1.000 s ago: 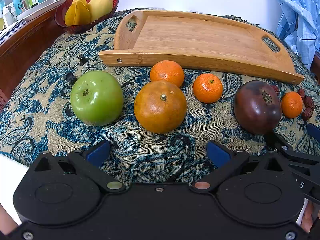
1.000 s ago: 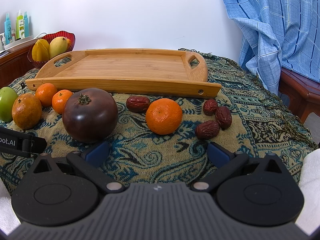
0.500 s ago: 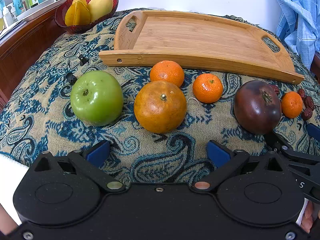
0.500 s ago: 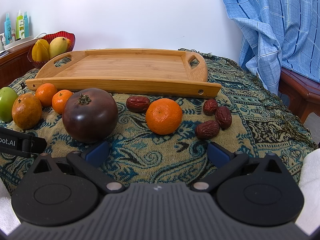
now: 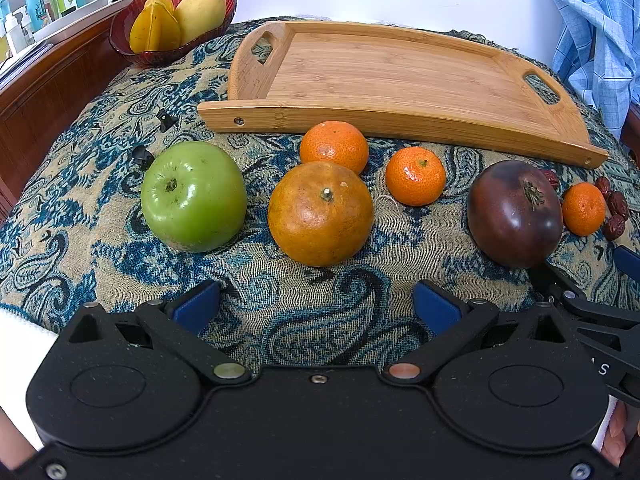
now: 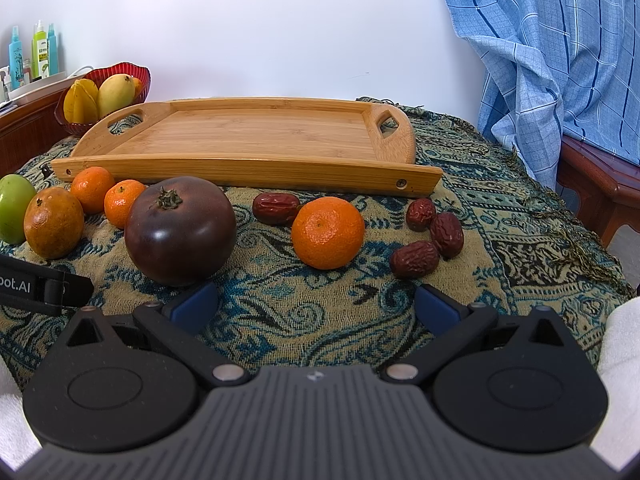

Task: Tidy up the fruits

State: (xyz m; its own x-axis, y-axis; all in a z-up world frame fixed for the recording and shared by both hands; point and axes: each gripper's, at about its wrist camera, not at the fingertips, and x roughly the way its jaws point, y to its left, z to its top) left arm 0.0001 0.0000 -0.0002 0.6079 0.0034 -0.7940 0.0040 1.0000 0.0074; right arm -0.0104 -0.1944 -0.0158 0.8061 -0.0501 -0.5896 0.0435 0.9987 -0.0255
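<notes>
My left gripper (image 5: 316, 304) and right gripper (image 6: 316, 306) sit at the bottom of their frames, both with jaws spread wide and holding nothing, low over a surface (image 5: 312, 308) draped in blue paisley cloth.

Fruit I count on the cloth: one green apple (image 5: 194, 196) at centre left of the left view; one large orange (image 5: 320, 213) at centre; three small tangerines, one (image 5: 334, 146) just behind and seemingly touching the large orange, one (image 5: 415, 176) to its right, and one (image 6: 328, 232) at the centre of the right view; one dark purple tomato (image 6: 180, 230) at centre left of the right view, just ahead of my right gripper's left jaw.

Four red dates: one (image 6: 276, 208) just beside the third tangerine on its left, and three (image 6: 434, 236) clustered to its right.

One wooden tray (image 6: 240, 170) with two cut-out handles lies across the upper middle of both frames, behind the fruit, with nothing on it.

One red bowl (image 5: 124, 36) sits upper left, holding one starfruit (image 5: 154, 30) and one mango (image 5: 200, 10). Several bottles (image 6: 34, 54) stand at the far left. A blue checked cloth (image 6: 560, 60) hangs at upper right.
</notes>
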